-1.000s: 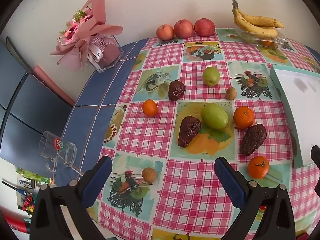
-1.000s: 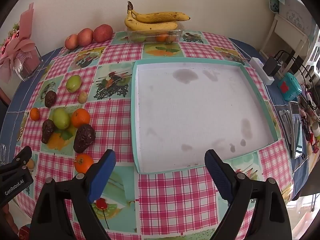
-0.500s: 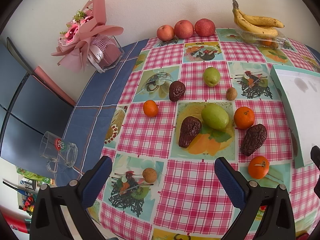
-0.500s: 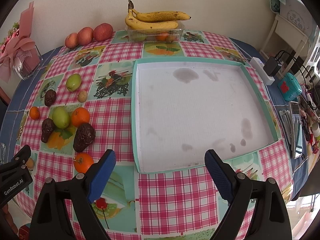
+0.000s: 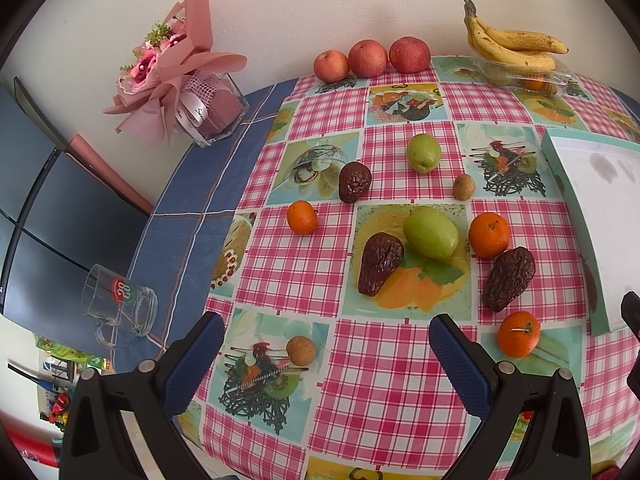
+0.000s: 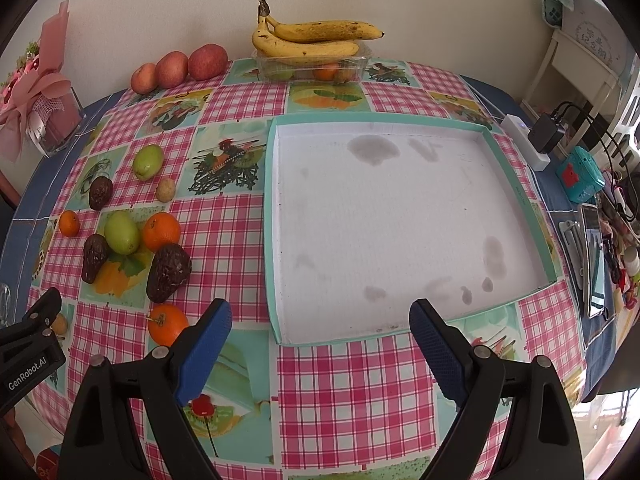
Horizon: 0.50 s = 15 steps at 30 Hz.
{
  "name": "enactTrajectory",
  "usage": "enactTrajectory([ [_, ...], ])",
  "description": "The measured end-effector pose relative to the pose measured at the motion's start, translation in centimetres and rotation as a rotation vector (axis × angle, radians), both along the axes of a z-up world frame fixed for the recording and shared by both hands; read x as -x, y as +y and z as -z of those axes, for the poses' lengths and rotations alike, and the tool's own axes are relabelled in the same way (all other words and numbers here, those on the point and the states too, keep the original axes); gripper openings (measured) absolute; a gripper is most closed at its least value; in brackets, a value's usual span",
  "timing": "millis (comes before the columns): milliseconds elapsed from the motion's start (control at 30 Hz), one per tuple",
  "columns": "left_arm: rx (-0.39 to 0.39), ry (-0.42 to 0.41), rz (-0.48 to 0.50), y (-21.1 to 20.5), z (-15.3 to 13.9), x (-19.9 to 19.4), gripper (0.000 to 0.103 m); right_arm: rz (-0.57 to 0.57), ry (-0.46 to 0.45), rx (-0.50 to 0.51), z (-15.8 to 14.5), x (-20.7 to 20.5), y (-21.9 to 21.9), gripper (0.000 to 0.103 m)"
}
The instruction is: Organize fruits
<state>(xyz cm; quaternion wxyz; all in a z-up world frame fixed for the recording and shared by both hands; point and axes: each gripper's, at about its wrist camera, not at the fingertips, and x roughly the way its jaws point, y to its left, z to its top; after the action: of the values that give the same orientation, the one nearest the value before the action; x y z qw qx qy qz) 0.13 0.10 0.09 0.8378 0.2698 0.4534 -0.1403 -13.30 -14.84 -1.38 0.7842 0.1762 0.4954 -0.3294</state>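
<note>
Loose fruit lies on the checked tablecloth: three dark avocados (image 5: 379,262), two green fruits (image 5: 430,232), oranges (image 5: 489,234) and small brown fruits (image 5: 301,349). A shallow white tray with a teal rim (image 6: 270,216) holds nothing. My left gripper (image 5: 326,354) hovers open above the near edge, with the small brown fruit between its fingers' lines. My right gripper (image 6: 320,338) hangs open over the tray's near rim, with an orange (image 6: 167,323) just left of its left finger (image 6: 204,350).
Three apples (image 5: 367,58) and bananas (image 6: 316,38) on a clear fruit box stand by the back wall. A pink bouquet in a glass box (image 5: 180,80) and a glass mug (image 5: 118,306) sit at the left. Chargers, a phone and clutter (image 6: 592,240) line the right edge.
Both views have shifted only a little; the left gripper has drifted slightly towards the table. No fruit has moved and both grippers remain open.
</note>
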Motion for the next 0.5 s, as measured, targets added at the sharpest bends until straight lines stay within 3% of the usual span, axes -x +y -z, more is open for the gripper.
enactTrajectory([
  [500, -0.005, -0.005, 0.001, 0.12, -0.10, 0.07, 0.103, -0.001, 0.003, 0.000, -0.21, 0.01, 0.04, 0.091],
])
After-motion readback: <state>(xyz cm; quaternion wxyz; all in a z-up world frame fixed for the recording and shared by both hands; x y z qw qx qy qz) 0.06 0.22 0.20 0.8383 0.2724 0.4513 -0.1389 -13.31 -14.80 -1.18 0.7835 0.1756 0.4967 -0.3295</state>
